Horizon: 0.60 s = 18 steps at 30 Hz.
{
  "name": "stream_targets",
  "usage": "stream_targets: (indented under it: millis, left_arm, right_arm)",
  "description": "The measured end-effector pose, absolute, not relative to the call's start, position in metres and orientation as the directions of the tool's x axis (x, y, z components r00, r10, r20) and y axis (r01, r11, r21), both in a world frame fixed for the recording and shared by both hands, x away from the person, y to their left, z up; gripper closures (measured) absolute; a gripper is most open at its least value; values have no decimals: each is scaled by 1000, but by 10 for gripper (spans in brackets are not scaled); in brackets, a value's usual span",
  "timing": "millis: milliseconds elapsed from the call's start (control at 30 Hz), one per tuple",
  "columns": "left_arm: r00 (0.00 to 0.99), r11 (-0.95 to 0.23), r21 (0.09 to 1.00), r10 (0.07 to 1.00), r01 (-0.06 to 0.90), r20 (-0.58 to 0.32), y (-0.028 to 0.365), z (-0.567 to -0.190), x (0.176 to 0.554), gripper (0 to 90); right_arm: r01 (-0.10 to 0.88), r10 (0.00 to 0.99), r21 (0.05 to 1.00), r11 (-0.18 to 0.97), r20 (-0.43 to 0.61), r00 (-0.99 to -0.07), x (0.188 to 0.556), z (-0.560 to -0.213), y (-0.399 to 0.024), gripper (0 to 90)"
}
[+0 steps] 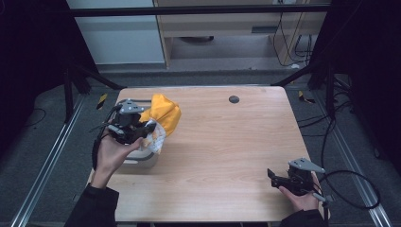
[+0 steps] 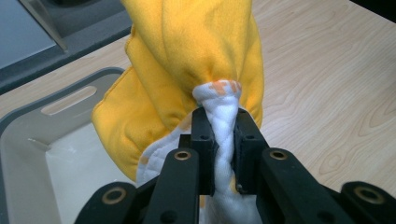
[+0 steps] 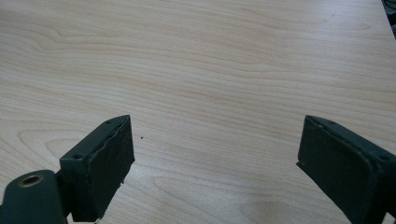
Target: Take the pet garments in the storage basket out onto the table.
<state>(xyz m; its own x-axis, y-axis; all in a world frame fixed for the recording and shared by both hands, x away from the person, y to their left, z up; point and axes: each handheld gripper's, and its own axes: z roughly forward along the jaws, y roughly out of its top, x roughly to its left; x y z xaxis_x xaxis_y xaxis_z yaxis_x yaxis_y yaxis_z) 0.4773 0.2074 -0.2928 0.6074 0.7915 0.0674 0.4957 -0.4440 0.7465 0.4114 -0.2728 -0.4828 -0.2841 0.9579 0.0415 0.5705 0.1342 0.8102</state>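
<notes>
A yellow cloth with a white quilted lining (image 1: 163, 116) hangs bunched above the left side of the wooden table (image 1: 222, 142). My left gripper (image 1: 149, 127) is shut on it. In the left gripper view the black jaws pinch the white lining of the cloth (image 2: 223, 135), and the yellow folds (image 2: 187, 60) rise above them. Under the cloth stands a grey bin (image 1: 137, 161); its pale inside (image 2: 70, 172) shows at lower left. My right gripper (image 1: 270, 176) rests low at the table's front right, open, with bare wood between its pads (image 3: 112, 163).
A small dark round spot (image 1: 233, 99) lies near the table's far edge. Black cables (image 1: 350, 189) trail off the right side. Metal frame legs and rails (image 1: 71, 99) stand around the table. A pale cabinet (image 1: 227, 28) is beyond it.
</notes>
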Motion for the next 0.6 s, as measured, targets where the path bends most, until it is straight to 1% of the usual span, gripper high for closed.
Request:
stream_targets:
  millis: [267,600]
  left_arm:
    - [638,-469,743,766,477,74,194,-293,475,813]
    - [684,-510,725,726,463,74,169,-301,475,813]
  right_arm:
    - [565,958,813,141,32,-284,412,-483,-273,105]
    - [561,958,815,143,29,-285,411,-482,-273,105]
